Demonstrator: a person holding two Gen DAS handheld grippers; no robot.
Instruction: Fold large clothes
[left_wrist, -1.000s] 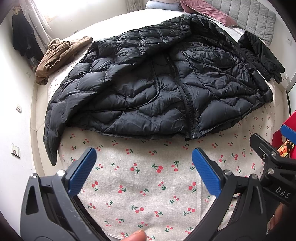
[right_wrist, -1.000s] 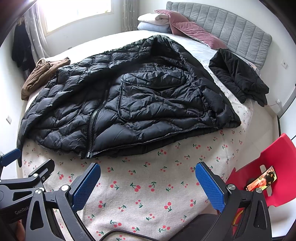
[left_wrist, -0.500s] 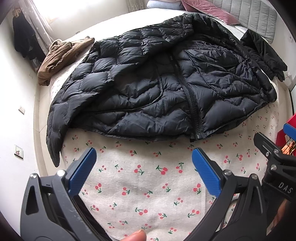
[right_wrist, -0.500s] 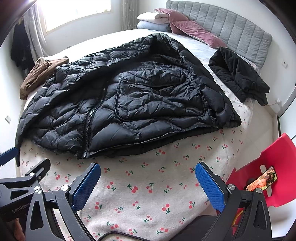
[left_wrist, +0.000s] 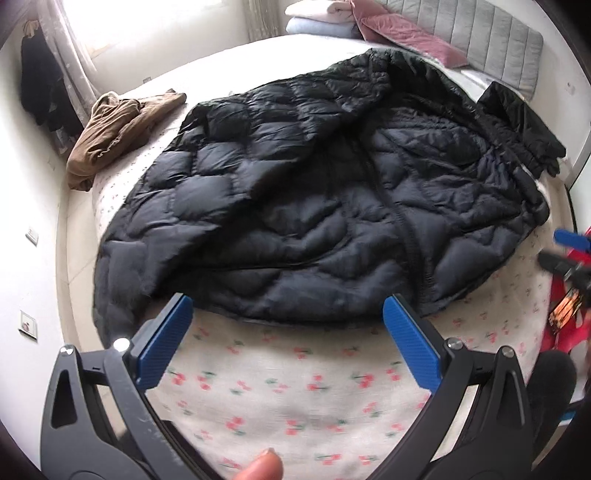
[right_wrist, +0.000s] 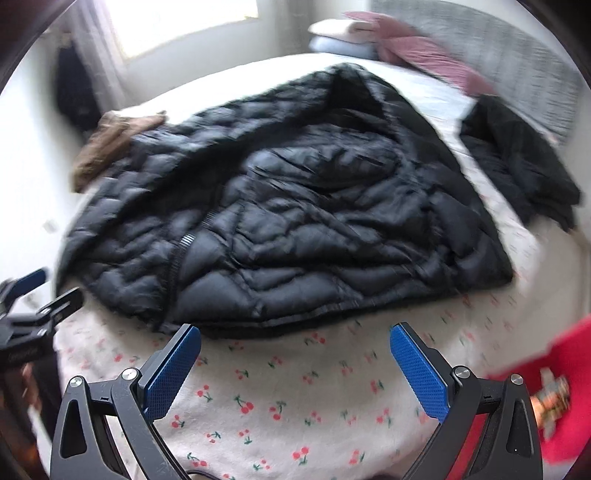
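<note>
A large black quilted puffer jacket lies spread on the bed, zipper up, hem toward me, one sleeve hanging over the bed's left edge. It also shows in the right wrist view. My left gripper is open and empty, its blue pads just short of the hem's left part. My right gripper is open and empty, just short of the hem's right part. Each gripper shows at the edge of the other's view.
The bed has a cherry-print cover. A brown garment lies at its far left, another black garment at the far right. Pillows and a grey headboard stand at the back. A red chair stands at right.
Both grippers have moved forward toward the jacket's hem, which now sits much closer to the pads. Both stay open. The jacket has not moved.
</note>
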